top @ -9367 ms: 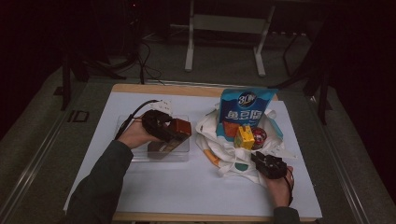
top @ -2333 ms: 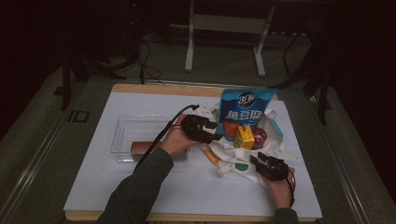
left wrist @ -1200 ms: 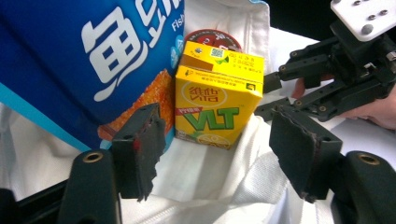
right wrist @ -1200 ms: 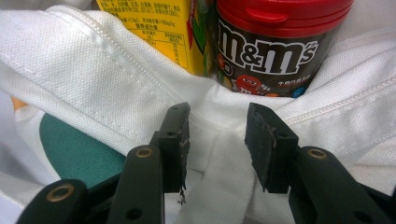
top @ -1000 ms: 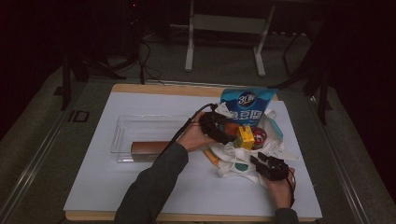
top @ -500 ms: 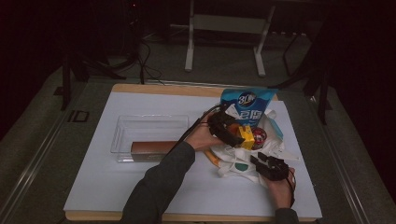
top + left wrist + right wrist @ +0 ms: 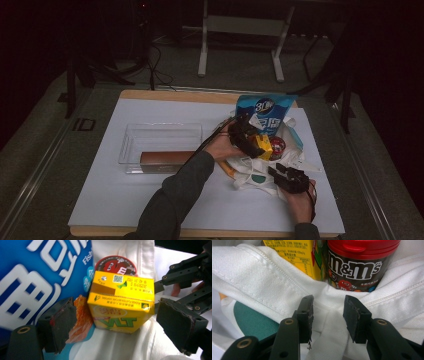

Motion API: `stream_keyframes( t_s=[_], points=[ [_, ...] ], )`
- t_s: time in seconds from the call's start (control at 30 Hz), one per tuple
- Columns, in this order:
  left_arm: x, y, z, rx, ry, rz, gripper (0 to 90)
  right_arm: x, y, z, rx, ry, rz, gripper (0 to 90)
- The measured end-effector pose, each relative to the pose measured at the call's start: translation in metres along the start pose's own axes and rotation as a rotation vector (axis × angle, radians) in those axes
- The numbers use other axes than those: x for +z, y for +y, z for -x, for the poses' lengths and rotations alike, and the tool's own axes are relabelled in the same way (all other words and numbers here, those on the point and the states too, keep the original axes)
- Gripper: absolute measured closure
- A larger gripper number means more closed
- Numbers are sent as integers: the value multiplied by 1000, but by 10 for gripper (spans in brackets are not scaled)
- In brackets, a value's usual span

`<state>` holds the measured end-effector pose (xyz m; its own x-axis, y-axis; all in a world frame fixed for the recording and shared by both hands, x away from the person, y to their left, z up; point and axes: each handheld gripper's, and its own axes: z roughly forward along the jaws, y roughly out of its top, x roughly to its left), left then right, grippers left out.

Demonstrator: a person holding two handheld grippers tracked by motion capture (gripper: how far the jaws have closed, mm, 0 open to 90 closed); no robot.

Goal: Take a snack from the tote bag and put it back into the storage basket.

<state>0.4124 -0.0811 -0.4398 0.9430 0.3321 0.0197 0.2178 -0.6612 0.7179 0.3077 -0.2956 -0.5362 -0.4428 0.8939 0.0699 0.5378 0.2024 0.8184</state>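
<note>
A white cloth bag (image 7: pixel 248 169) lies at the table's right. It holds a yellow drink carton (image 7: pixel 120 305), a red-lidded M&M's can (image 7: pixel 359 262) and a blue snack bag (image 7: pixel 265 111). My left gripper (image 7: pixel 118 327) is open. Its jaws have just been opening wider and now stand on either side of the carton without touching it. In the high view the left gripper (image 7: pixel 254 144) reaches into the bag from the left. My right gripper (image 7: pixel 328 307) is shut on a fold of the bag's white fabric, just in front of the can. It holds the bag's near edge at the front right (image 7: pixel 278 173).
A clear plastic tray (image 7: pixel 160 135) sits left of the bag with a long brown box (image 7: pixel 165 159) along its near side. White paper (image 7: pixel 125 200) covers the wooden table. The right gripper's jaws (image 7: pixel 185 277) show just beyond the carton in the left gripper view.
The left hand has moved right and slightly down, from the bag's left rim to the yellow carton. The right hand has stayed put on the bag.
</note>
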Motion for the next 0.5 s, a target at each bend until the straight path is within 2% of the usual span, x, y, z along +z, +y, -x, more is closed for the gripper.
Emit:
stream_keyframes(
  t_s=[0.27,0.33,0.5],
  points=[
    [16,6,6,31,-14,-27,153,0,0,0,-1,0,0,599],
    [20,7,8,42,0,-40,153,0,0,0,-1,0,-1,598],
    [24,7,8,34,0,-43,171,0,0,0,0,2,-1,599]
  ],
)
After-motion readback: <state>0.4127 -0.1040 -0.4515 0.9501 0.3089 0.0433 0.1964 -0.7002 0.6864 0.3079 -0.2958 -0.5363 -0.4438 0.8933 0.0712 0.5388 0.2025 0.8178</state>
